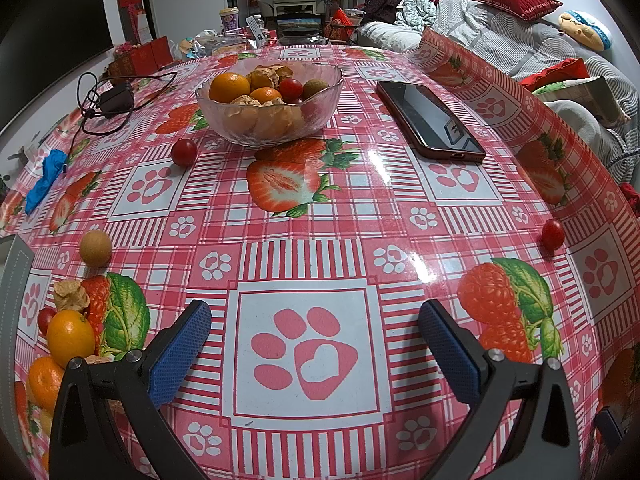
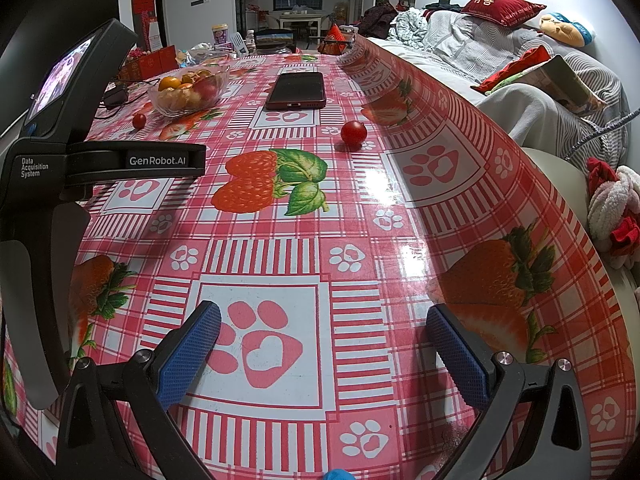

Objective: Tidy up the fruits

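Note:
A glass bowl [image 1: 224, 116] on the far part of the table holds oranges, husked fruits, a cherry tomato and a small brown fruit. Loose on the cloth lie a cherry tomato [image 1: 184, 152] near the bowl, another cherry tomato [image 1: 553, 233] at the right edge, a tan round fruit [image 1: 95, 248], and at the near left a small cluster of oranges [image 1: 71, 338] with a husked fruit [image 1: 71, 295]. My left gripper [image 1: 316, 344] is open over the cloth, holding nothing. My right gripper [image 2: 324, 350] is open too; a cherry tomato [image 2: 353, 133] lies well ahead of it, the bowl [image 2: 188, 102] far left.
A dark phone [image 1: 430, 120] lies right of the bowl. A charger with black cable [image 1: 114, 100] sits at the far left, a blue cloth [image 1: 46, 180] at the left edge. The tablecloth's right edge [image 2: 460, 128] curls up beside a sofa. The left gripper's body [image 2: 52, 168] fills the right view's left side.

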`<state>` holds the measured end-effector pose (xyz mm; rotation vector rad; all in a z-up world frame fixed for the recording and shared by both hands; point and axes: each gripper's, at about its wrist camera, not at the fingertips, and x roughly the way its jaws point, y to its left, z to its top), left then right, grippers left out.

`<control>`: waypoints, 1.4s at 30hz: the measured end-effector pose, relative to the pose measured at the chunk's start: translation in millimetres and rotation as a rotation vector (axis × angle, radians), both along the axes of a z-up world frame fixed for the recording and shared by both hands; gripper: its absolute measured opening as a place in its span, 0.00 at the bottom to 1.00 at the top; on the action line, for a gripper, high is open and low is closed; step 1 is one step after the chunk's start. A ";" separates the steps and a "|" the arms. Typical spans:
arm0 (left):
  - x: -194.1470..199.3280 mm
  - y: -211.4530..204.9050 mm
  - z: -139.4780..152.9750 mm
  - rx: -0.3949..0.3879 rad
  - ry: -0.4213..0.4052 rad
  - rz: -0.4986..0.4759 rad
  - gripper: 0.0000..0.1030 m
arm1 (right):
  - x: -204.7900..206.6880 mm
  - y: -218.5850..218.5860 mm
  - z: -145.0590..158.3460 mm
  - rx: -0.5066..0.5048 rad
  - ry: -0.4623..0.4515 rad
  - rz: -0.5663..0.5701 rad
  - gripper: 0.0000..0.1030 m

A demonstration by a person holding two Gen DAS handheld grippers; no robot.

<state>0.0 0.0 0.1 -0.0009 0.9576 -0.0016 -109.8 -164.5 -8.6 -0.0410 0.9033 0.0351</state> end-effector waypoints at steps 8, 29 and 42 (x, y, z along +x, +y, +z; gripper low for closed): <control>0.0 0.0 0.0 0.000 0.000 0.000 1.00 | -1.8 -0.8 0.8 0.000 0.001 0.000 1.00; -0.2 2.0 0.7 0.000 0.016 -0.037 1.00 | 51.3 -38.4 22.5 0.225 0.301 -0.068 1.00; -70.3 62.5 65.3 -0.046 -0.069 -0.114 1.00 | 131.1 -23.8 21.5 0.194 0.253 -0.139 1.00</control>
